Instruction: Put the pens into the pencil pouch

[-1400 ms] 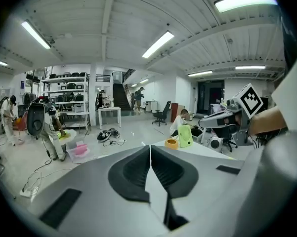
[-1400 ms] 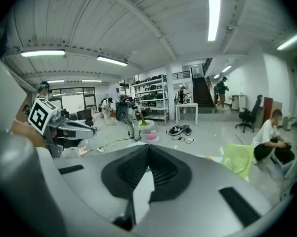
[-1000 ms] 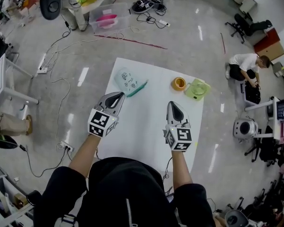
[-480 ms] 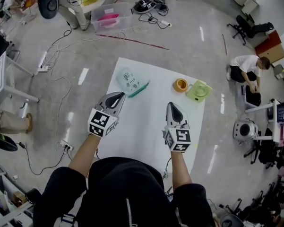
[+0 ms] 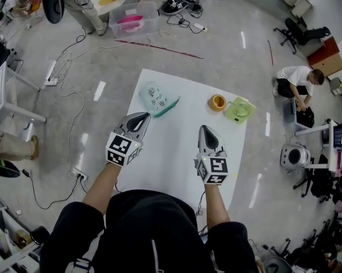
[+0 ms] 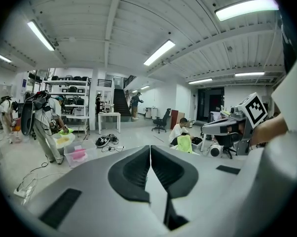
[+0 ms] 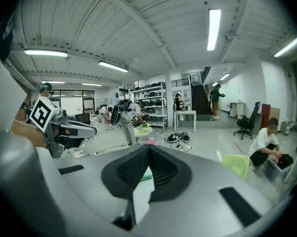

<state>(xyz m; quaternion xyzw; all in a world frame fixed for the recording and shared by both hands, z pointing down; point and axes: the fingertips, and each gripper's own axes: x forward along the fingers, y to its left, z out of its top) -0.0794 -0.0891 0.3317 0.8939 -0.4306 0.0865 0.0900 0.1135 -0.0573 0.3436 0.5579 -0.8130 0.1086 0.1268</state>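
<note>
A mint-green pencil pouch [image 5: 152, 96] with a printed face lies at the far left of the white table [image 5: 176, 152]. A teal pen [image 5: 166, 107] rests against the pouch's right side, and a sliver of that pen [image 7: 147, 177] shows between the right jaws. My left gripper [image 5: 144, 115] hovers just short of the pouch, shut and empty. My right gripper [image 5: 205, 128] is held over the table's middle, apart from the pen and also shut on nothing. In the gripper views the left gripper [image 6: 149, 147] and the right gripper [image 7: 148, 147] show their jaws pressed together.
An orange ring-shaped thing [image 5: 217, 102] and a small green fan [image 5: 239, 108] stand at the table's far right. Cables [image 5: 74, 95] run across the floor on the left. A person [image 5: 296, 78] crouches on the floor to the right. A plastic bin [image 5: 132, 21] stands beyond the table.
</note>
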